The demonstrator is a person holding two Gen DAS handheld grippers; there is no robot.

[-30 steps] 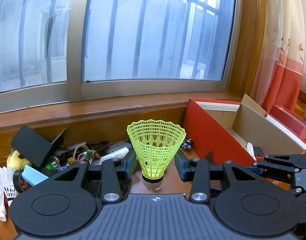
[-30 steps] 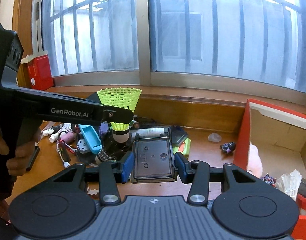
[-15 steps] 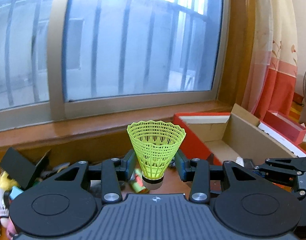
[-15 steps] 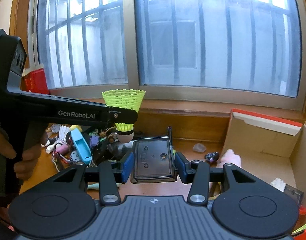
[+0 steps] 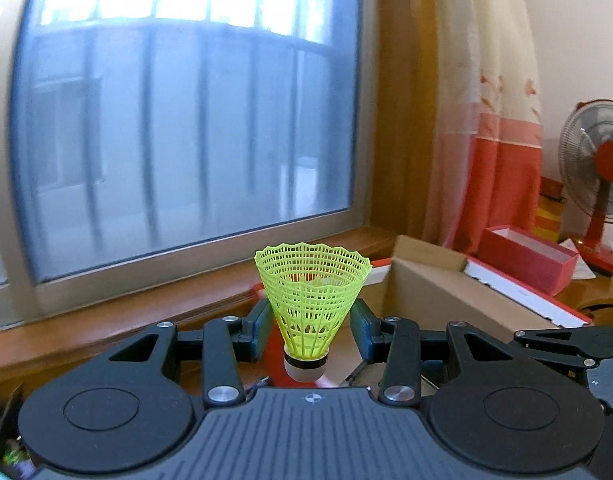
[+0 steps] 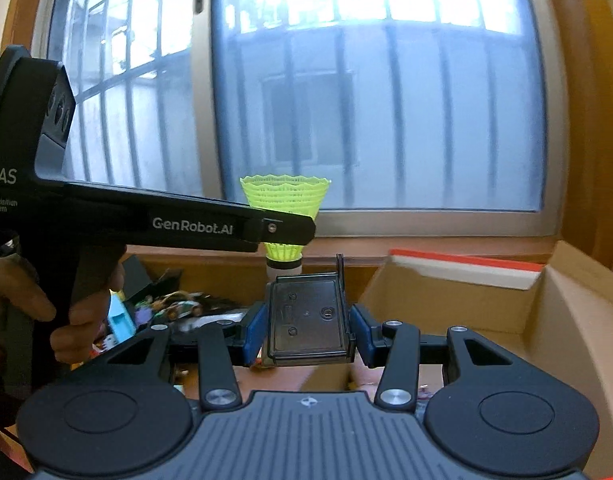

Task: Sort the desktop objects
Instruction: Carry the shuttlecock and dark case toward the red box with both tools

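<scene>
My left gripper (image 5: 311,330) is shut on a neon-yellow plastic shuttlecock (image 5: 311,300), held upright with its white cork down, above the near edge of an open cardboard box with red outer walls (image 5: 434,292). My right gripper (image 6: 306,330) is shut on a flat black plastic case (image 6: 306,316), held up in front of the same box (image 6: 506,308). In the right wrist view the left gripper (image 6: 290,232) with the shuttlecock (image 6: 286,204) is just left of and beyond the case.
A pile of small toys and clutter (image 6: 174,308) lies on the wooden desk at the left, below the window sill. A red box (image 5: 526,258) and a red fan (image 5: 598,168) stand at the right by the curtain.
Both grippers have risen and swung right toward the cardboard box, each keeping its object. The clutter pile has slid out of the left wrist view.
</scene>
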